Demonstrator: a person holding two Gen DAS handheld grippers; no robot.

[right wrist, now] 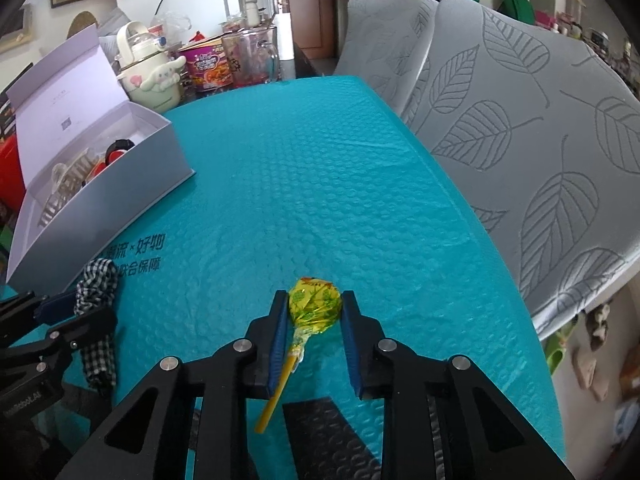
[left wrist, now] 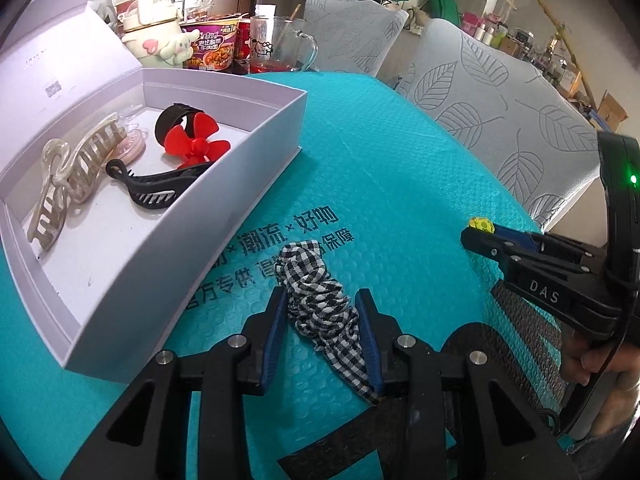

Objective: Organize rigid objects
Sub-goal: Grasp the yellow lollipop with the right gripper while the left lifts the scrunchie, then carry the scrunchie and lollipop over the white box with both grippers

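Note:
A black-and-white checked fabric scrunchie (left wrist: pixel 324 300) lies on the teal mat, and my left gripper (left wrist: pixel 322 300) is closed on it from both sides; it also shows in the right wrist view (right wrist: pixel 96 284). My right gripper (right wrist: pixel 314 304) is shut on a yellow-wrapped lollipop (right wrist: pixel 314 302) whose yellow stick (right wrist: pixel 280 384) trails back under the fingers. In the left wrist view the right gripper (left wrist: pixel 474 232) shows at right with the lollipop (left wrist: pixel 480 224) at its tip. An open lilac box (left wrist: pixel 256 168) at left holds hair claws (left wrist: pixel 152 190), a red propeller (left wrist: pixel 196 146) and a black band (left wrist: pixel 176 120).
The teal bubble mat (right wrist: pixel 320 184) covers the table. Behind it stand a cream kettle (left wrist: pixel 154 38), a noodle cup (left wrist: pixel 214 46) and a glass mug (left wrist: pixel 276 46). Two grey leaf-patterned chairs (right wrist: pixel 520 140) line the right edge. The box (right wrist: pixel 120 184) lid stands upright at left.

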